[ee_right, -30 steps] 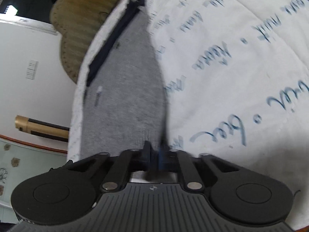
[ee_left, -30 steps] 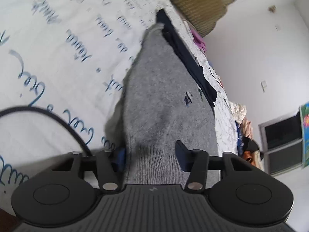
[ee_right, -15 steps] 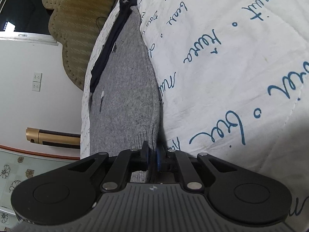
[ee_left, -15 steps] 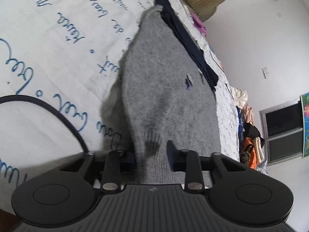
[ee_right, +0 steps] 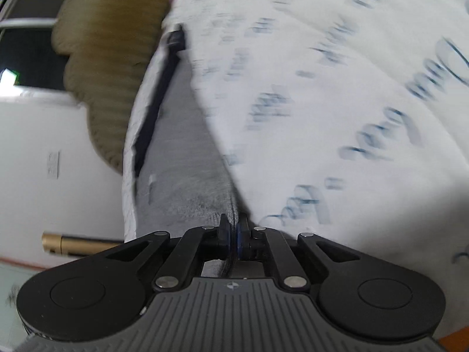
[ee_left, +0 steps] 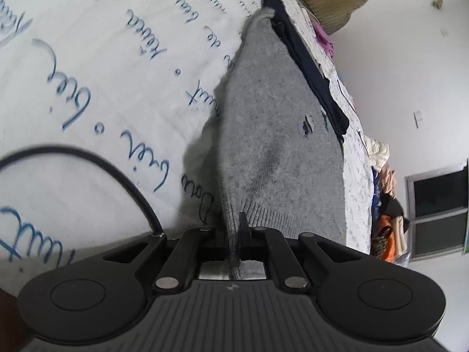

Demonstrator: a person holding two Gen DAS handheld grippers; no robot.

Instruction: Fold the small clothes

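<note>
A grey knitted garment (ee_left: 272,135) lies stretched on a white bed sheet with blue writing (ee_left: 88,73). Its ribbed hem is nearest the camera. My left gripper (ee_left: 233,228) is shut on the hem's left corner. In the right wrist view the same grey garment (ee_right: 187,170) runs away from me, blurred. My right gripper (ee_right: 233,233) is shut on its near edge. A dark navy garment (ee_left: 307,67) lies along the grey one's far side; it also shows in the right wrist view (ee_right: 155,108).
A black cable (ee_left: 111,173) curves over the sheet at the left. A tan headboard (ee_right: 111,58) stands beyond the bed. Loose clothes (ee_left: 384,182) pile at the bed's right edge by a window (ee_left: 436,205). A gold-tipped rod (ee_right: 73,243) lies at lower left.
My left gripper has closed from open onto the hem's left corner. My right gripper stays shut on the garment and its view has swung, now blurred with motion.
</note>
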